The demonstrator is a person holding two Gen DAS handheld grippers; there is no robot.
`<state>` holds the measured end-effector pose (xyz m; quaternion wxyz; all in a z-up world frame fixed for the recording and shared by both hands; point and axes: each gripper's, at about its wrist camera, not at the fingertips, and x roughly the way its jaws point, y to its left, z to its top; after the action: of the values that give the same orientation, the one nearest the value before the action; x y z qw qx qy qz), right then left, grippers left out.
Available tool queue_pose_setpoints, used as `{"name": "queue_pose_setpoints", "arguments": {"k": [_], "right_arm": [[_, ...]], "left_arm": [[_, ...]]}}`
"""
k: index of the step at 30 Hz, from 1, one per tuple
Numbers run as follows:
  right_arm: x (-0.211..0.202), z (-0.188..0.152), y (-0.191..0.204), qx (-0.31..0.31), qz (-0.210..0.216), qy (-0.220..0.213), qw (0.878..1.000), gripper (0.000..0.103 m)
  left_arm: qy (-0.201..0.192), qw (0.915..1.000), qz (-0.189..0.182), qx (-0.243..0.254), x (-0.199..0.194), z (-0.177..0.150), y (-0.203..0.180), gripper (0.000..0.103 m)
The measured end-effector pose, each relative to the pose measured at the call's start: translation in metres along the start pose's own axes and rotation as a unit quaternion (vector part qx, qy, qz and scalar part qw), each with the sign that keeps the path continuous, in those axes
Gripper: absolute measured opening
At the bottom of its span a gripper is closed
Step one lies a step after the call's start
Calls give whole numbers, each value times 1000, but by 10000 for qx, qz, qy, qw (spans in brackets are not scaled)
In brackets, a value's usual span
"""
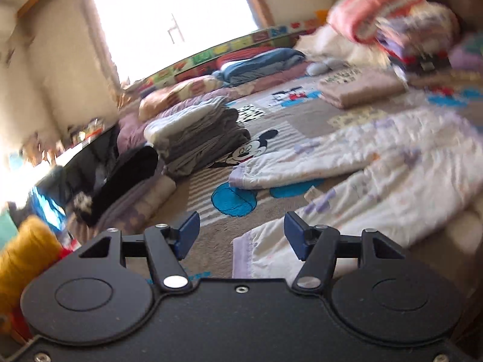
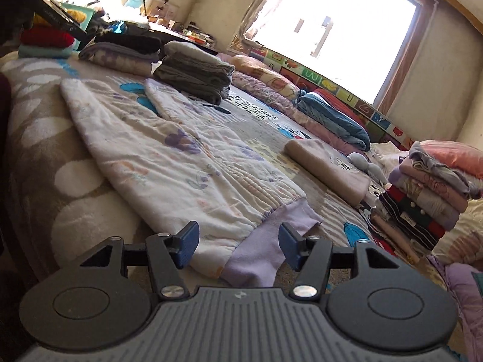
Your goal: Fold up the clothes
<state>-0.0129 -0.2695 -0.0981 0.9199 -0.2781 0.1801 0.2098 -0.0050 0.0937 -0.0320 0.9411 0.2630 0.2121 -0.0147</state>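
Both grippers hang with jaws apart and nothing between them: the left gripper by the trouser cuffs, the right gripper at the lilac waistband. White flowered pyjama trousers lie flat on the cartoon blanket, with folded piles beyond them.

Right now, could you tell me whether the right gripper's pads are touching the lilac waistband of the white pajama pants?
Apart. The right wrist view shows the right gripper open, and the lilac waistband lies between its pads with clear space on both sides.
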Motion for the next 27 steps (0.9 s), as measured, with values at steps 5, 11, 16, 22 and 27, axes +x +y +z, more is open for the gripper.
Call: {"name": "queue_pose_setpoints", "arguments": {"k": [5,11,16,22,27], "right_arm": [[6,-4,21,-583,36,348,9977,59],[15,-9,32,-845,-13,569,9948,59],[15,-8,42,-1144,-170,533,9919,59],[19,-11,46,-1269,-254,307,9911,58],[21,-10,35,-960,-175,227,9950,37]], "left_arm": [[193,9819,232,1871,11,-34,-40,64],[348,9605,454,2723,29,-64,-50,64],[468,9439,312,3254,47,-78,-52,64],[257,9386,236,3433,68,-75,-46,61],[105,9461,477,3202,77,-67,-41,19]]}}
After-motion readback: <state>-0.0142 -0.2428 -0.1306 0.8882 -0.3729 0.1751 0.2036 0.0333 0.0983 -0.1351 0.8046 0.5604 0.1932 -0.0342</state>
